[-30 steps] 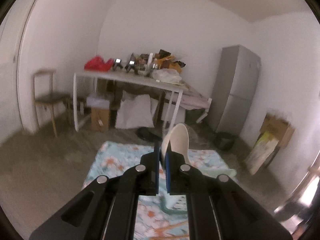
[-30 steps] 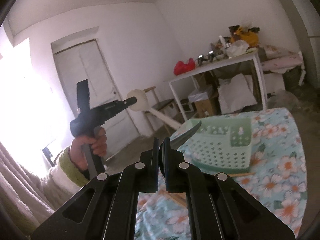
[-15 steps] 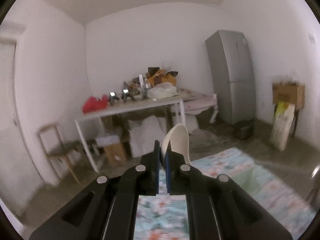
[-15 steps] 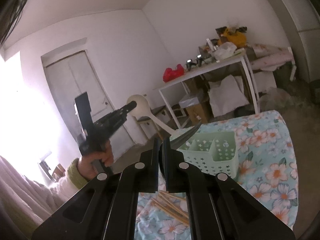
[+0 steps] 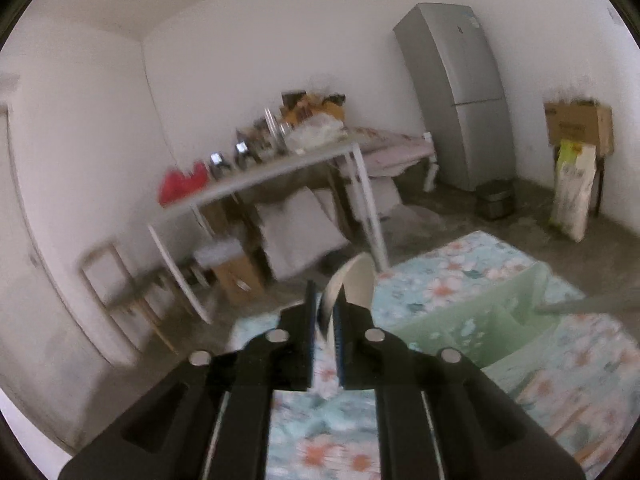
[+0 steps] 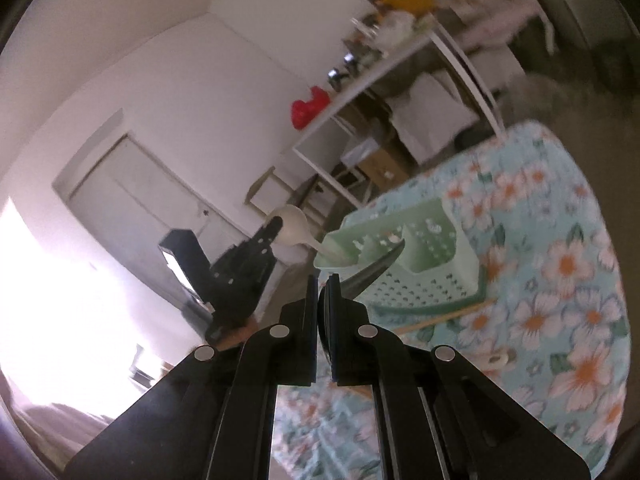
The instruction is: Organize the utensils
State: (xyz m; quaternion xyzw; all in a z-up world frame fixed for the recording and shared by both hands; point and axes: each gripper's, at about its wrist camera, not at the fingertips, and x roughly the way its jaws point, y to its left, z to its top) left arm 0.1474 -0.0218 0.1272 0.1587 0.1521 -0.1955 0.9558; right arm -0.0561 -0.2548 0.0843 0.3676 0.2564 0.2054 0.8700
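My left gripper (image 5: pixel 323 300) is opening its jaws, and a white spoon (image 5: pixel 354 284) stands loosely between the parted pads, bowl up. In the right wrist view the left gripper (image 6: pixel 272 228) hovers left of the green basket (image 6: pixel 420 256). The white spoon's (image 6: pixel 292 224) handle reaches down into the basket's near-left compartment. My right gripper (image 6: pixel 322 284) is shut on a dark metal utensil (image 6: pixel 376 272) whose tip points over the basket's front wall. That utensil (image 5: pixel 588 304) also enters the left wrist view from the right, above the basket (image 5: pixel 480 320).
The basket stands on a table with a floral cloth (image 6: pixel 560 264). Wooden chopsticks (image 6: pixel 440 316) lie in front of the basket, and a small white utensil (image 6: pixel 496 360) lies nearer me. Behind are a cluttered white table (image 5: pixel 280 172), a chair (image 5: pixel 120 280) and a fridge (image 5: pixel 460 92).
The left gripper rolled and came down toward the basket, and its jaws parted around the white spoon. The right gripper rolled and moved closer to the basket, still shut on the metal utensil.
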